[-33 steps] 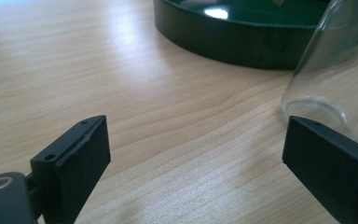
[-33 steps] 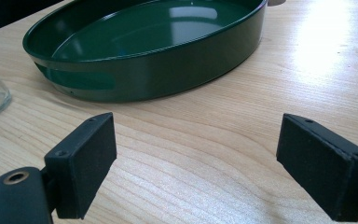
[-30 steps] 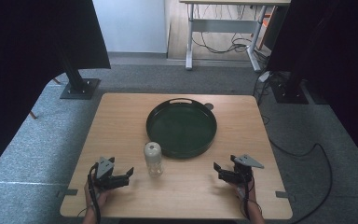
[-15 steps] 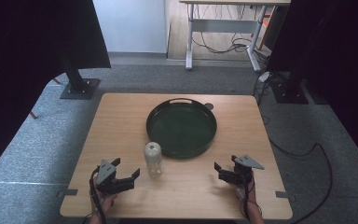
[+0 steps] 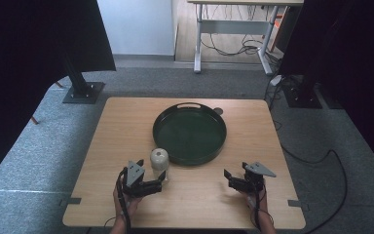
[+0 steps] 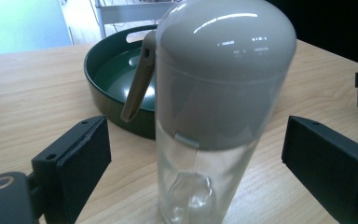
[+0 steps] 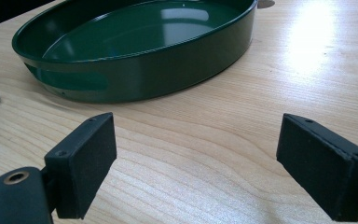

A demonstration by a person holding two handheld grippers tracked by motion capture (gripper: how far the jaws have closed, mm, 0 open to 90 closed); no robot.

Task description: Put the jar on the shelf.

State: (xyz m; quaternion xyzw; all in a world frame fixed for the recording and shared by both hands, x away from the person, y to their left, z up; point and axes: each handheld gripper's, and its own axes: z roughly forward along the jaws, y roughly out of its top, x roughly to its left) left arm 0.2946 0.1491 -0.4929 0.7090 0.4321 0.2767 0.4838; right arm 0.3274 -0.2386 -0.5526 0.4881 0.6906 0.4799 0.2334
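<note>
Bottle [image 6: 209,116] stood upright on table [image 5: 126,126], just beside green tray [image 5: 190,134]: clear glass body, domed grey cap, grey lever at cap's side. Left gripper [image 6: 196,158] straddled it, jaws wide, pads not touching. Right gripper [image 7: 196,163] low over bare wood near tray, jaws wide, nothing between.

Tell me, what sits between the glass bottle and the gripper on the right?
Only bare wooden table lies between the bottle and the right gripper, as the high view shows; the green tray stands farther back.
</note>
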